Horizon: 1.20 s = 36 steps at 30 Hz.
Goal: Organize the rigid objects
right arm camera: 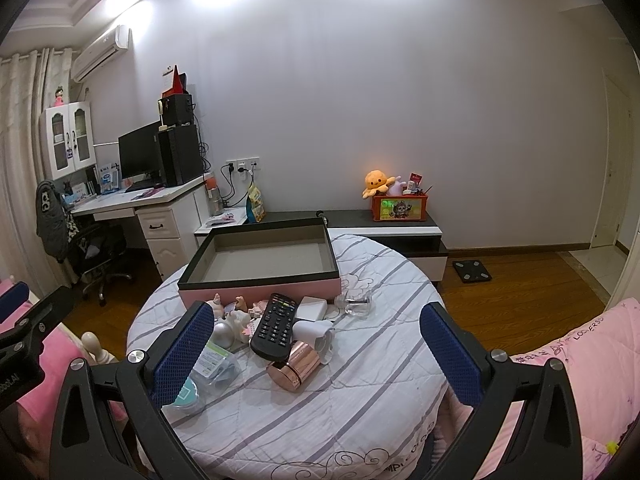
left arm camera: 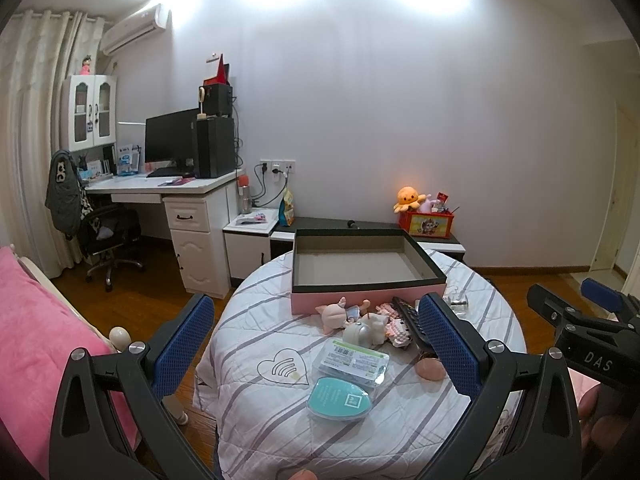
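Surface: I see a round table (right arm camera: pixel 360 392) under a striped quilt, in a bedroom with a desk (left arm camera: pixel 160 188).
Box: a pink box (right arm camera: pixel 260 264), empty, at the table's far side.
Clutter: remote (right arm camera: pixel 276 326), figurines (left arm camera: pixel 352 320), teal case (left arm camera: pixel 340 400) near the box.
Left gripper (left arm camera: pixel 316 356): jaws wide apart, empty.
Right gripper (right arm camera: pixel 316 356): likewise.

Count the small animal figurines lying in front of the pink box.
3, possibly more: a horned pink one nearest the pink box, a white cat-like one beside it, and a pink-and-white block-built one by the remote. The clutter may hide others.
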Each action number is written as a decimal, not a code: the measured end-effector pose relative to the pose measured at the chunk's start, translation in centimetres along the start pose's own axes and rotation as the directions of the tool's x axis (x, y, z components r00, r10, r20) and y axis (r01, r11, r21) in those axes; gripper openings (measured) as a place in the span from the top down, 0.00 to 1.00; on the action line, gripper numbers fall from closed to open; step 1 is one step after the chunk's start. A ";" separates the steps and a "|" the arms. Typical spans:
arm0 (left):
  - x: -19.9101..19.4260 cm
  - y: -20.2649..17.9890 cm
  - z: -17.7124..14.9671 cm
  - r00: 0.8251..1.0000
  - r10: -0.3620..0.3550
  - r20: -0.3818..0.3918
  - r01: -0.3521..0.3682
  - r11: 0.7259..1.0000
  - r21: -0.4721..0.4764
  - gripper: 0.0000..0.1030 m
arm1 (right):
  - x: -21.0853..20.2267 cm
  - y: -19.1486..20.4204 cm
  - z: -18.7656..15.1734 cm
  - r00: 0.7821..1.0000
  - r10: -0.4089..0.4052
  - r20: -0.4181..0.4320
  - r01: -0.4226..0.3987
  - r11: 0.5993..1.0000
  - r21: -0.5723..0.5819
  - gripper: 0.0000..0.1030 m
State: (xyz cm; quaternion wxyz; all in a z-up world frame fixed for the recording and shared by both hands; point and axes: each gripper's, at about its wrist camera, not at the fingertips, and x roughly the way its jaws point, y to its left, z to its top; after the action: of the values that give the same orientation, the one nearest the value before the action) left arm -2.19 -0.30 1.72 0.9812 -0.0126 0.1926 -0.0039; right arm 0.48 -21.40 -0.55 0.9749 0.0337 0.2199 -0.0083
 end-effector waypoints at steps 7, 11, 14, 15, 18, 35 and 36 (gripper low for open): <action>0.1 -0.1 0.2 1.000 -0.003 -0.004 0.003 1.000 -0.001 0.00 | -0.1 0.1 -0.1 1.000 0.000 0.000 0.000 1.000 0.000 0.00; 0.2 0.1 0.1 1.000 -0.010 -0.007 0.010 1.000 -0.006 0.00 | 0.0 0.0 -0.2 1.000 -0.001 -0.002 0.001 1.000 -0.002 0.00; 0.6 0.2 -0.2 1.000 -0.015 -0.011 0.014 1.000 -0.008 0.00 | 0.1 -0.1 -0.4 1.000 0.000 -0.005 0.000 1.000 -0.006 0.00; 0.6 0.3 -0.4 1.000 -0.016 -0.012 0.016 1.000 -0.009 0.00 | 0.2 -0.1 -0.5 1.000 0.001 -0.007 -0.001 1.000 -0.007 0.00; 1.0 0.5 -0.9 1.000 -0.019 -0.016 0.018 1.000 -0.012 0.00 | 0.5 -0.2 -0.7 1.000 -0.002 -0.013 0.002 1.000 -0.011 0.00; 4.9 0.2 -5.9 0.993 -0.054 -0.105 0.053 0.999 -0.006 0.00 | 4.2 -1.3 -2.5 0.993 -0.024 -0.112 0.023 1.000 -0.010 0.00; 5.3 0.0 -6.4 0.991 -0.059 -0.123 0.059 0.998 -0.005 0.00 | 4.6 -1.3 -2.8 0.992 -0.025 -0.124 0.024 1.000 -0.012 0.00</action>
State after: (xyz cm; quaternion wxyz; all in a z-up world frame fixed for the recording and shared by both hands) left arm 0.31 -0.48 -6.24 0.9668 -0.0188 0.2525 -0.0338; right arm 3.40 -22.50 -5.14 0.9593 0.0265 0.2807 -0.0170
